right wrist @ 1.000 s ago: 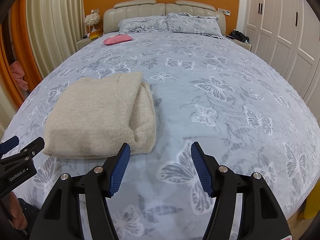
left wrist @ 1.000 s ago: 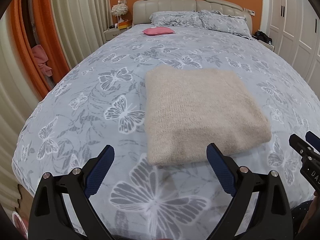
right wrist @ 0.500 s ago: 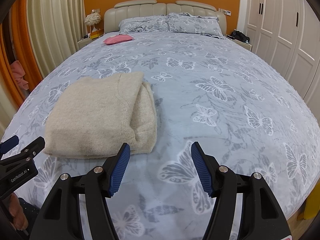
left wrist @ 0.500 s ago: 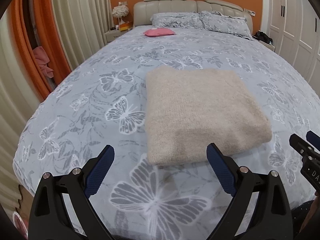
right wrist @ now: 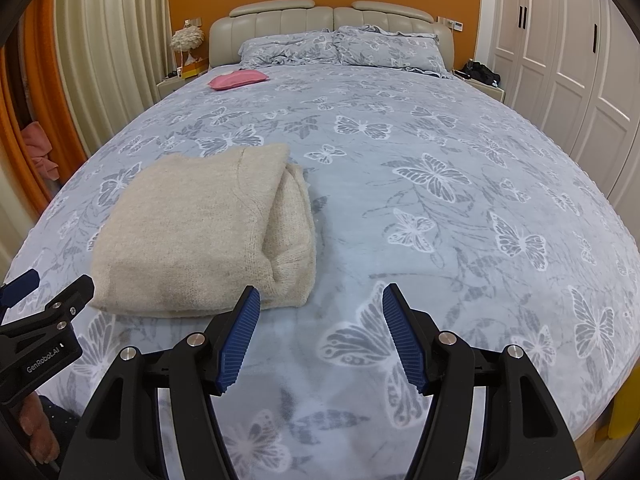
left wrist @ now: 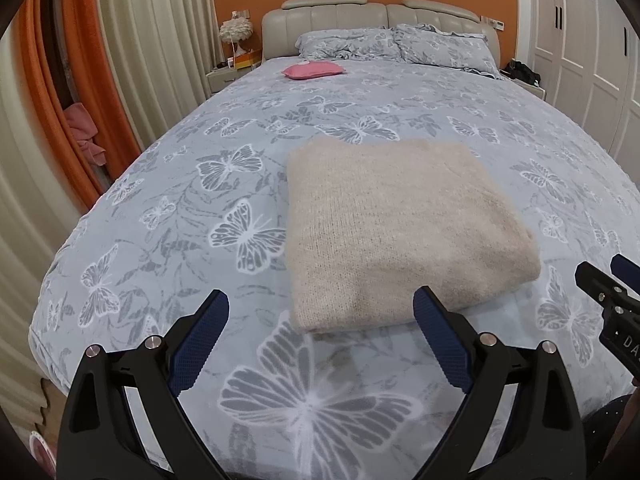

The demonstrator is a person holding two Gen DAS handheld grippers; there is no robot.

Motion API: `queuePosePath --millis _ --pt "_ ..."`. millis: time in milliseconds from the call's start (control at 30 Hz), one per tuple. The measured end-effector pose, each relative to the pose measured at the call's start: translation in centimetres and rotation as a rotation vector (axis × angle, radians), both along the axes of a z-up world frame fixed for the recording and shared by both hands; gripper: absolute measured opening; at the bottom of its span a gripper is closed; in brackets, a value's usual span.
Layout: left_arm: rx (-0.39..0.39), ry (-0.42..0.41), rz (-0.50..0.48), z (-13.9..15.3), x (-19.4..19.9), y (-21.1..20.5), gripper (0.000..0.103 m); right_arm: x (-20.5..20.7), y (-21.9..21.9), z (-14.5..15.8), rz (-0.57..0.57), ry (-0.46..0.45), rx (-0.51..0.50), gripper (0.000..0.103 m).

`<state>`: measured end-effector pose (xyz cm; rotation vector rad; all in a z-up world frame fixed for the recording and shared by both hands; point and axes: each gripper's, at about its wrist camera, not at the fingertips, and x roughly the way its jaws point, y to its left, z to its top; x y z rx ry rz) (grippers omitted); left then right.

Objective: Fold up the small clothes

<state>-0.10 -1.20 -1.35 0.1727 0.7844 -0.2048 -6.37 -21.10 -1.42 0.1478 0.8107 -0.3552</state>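
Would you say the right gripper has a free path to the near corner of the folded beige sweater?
Probably yes: the right gripper is open and empty, the folded beige sweater lies just ahead to its left, and only bare bedspread lies between.

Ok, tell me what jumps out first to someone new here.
A folded beige sweater lies near the foot of the butterfly-print bedspread. The left gripper and right gripper hover open before it, holding nothing. Far off by the pillows sits a small pink cushion.

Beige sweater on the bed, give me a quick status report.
Left hand-held gripper open, empty. Right hand-held gripper open, empty. Beige sweater folded flat on the bedspread, untouched. Nothing in the way.
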Motion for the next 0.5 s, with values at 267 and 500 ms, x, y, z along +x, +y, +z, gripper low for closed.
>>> queuePosePath --millis 267,500 --pt "0.007 -0.002 0.002 -0.09 0.03 -0.05 0.091 -0.01 0.09 0.00 -0.002 -0.001 0.001 0.063" --pt "-0.016 0.033 0.015 -0.53 0.54 0.52 0.086 -0.04 0.13 0.03 0.000 -0.006 -0.001 0.067"
